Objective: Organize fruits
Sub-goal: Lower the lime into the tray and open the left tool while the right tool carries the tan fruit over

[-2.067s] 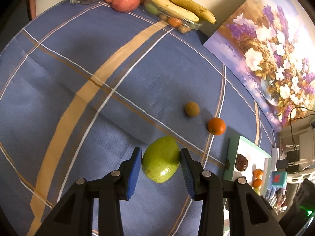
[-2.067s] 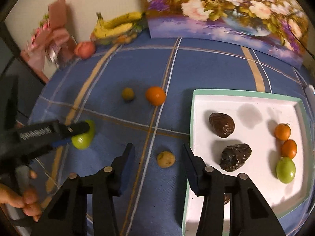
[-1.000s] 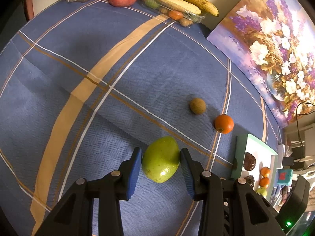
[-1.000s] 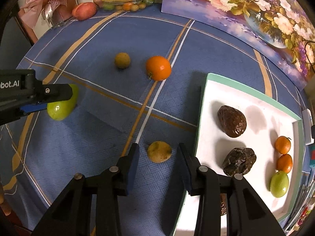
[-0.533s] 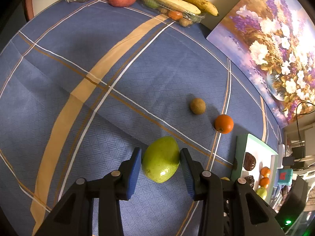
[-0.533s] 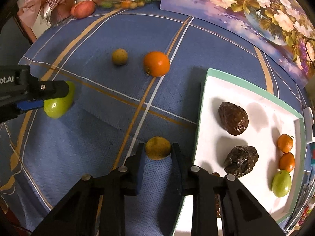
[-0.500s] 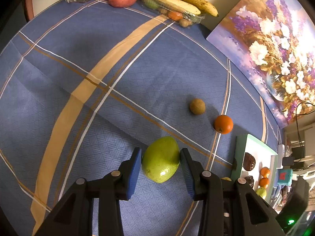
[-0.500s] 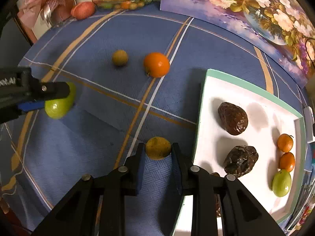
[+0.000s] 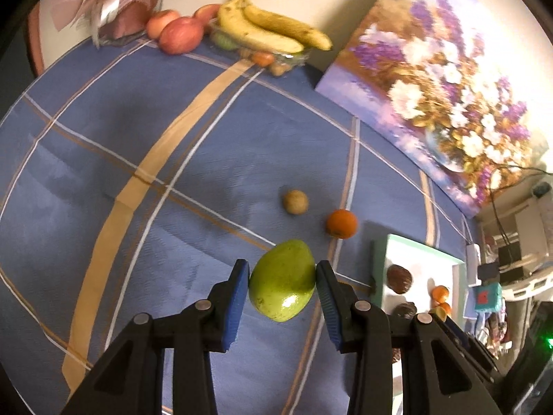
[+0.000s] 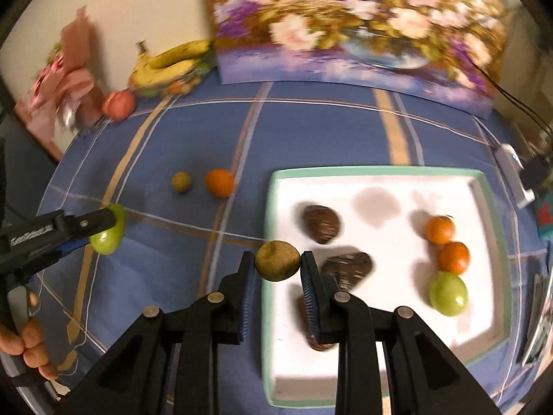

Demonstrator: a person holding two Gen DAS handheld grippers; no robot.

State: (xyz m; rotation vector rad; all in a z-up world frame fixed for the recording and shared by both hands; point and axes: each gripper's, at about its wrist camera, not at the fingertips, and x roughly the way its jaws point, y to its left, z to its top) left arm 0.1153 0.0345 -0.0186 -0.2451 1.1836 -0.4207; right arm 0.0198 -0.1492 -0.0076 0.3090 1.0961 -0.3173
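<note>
The left gripper [image 9: 281,285] pinches a green fruit [image 9: 281,280] above the blue cloth [image 9: 172,138]. The right gripper [image 10: 277,269] pinches a brown-yellow fruit [image 10: 277,260] over the left rim of the white tray [image 10: 380,186], where other fruits lie.

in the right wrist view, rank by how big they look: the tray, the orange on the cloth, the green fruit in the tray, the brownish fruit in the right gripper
1. tray
2. brownish fruit held by the right gripper, though being nearest the camera inflates it
3. green fruit, close to it in looks, so that order is unsure
4. orange, farthest away
</note>
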